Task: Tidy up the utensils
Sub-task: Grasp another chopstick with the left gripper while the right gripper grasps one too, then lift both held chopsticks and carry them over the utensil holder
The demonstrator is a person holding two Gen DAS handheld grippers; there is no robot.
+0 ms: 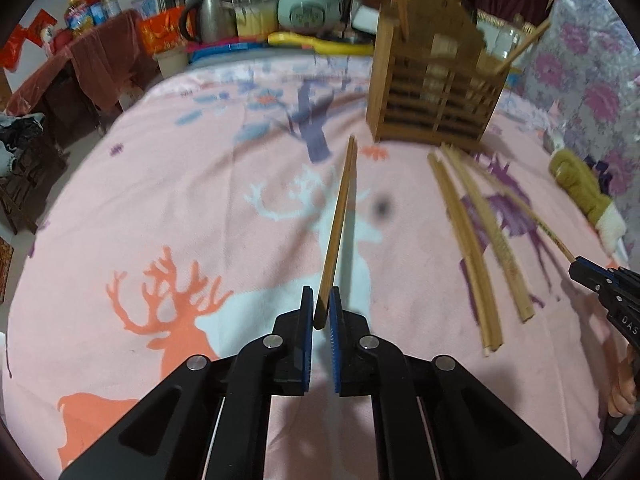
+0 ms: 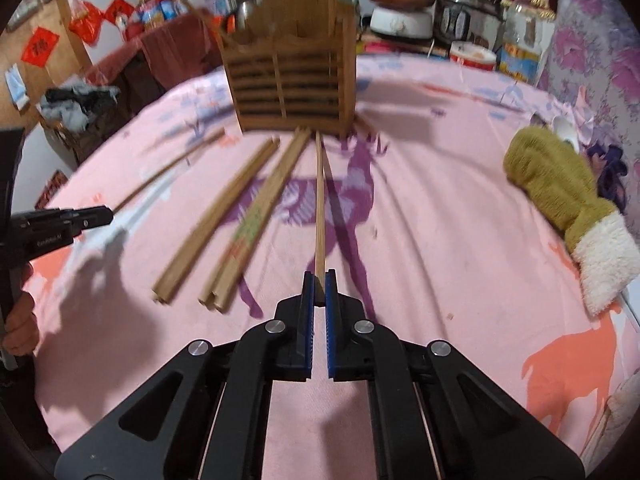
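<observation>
My left gripper [image 1: 320, 304] is shut on the near end of a pair of wooden chopsticks [image 1: 340, 220], which is lifted above the pink cloth and points toward the wooden slatted utensil holder [image 1: 436, 92]. My right gripper [image 2: 319, 284] is shut on the end of another pair of chopsticks [image 2: 320, 200], whose tips reach the holder's [image 2: 288, 80] foot. Two more pairs of chopsticks [image 2: 216, 220] [image 2: 256, 220] lie on the cloth between the two grippers. The left gripper [image 2: 108, 212] shows at the left edge of the right wrist view. A few sticks stand in the holder.
A yellow-green mitten [image 2: 560, 184] with a white cuff lies at the right of the table. Behind the holder stand a kettle [image 1: 212, 16], a rice cooker [image 1: 308, 4], jars and pots [image 2: 400, 20]. A wall with a floral cover [image 1: 592, 80] runs along the right.
</observation>
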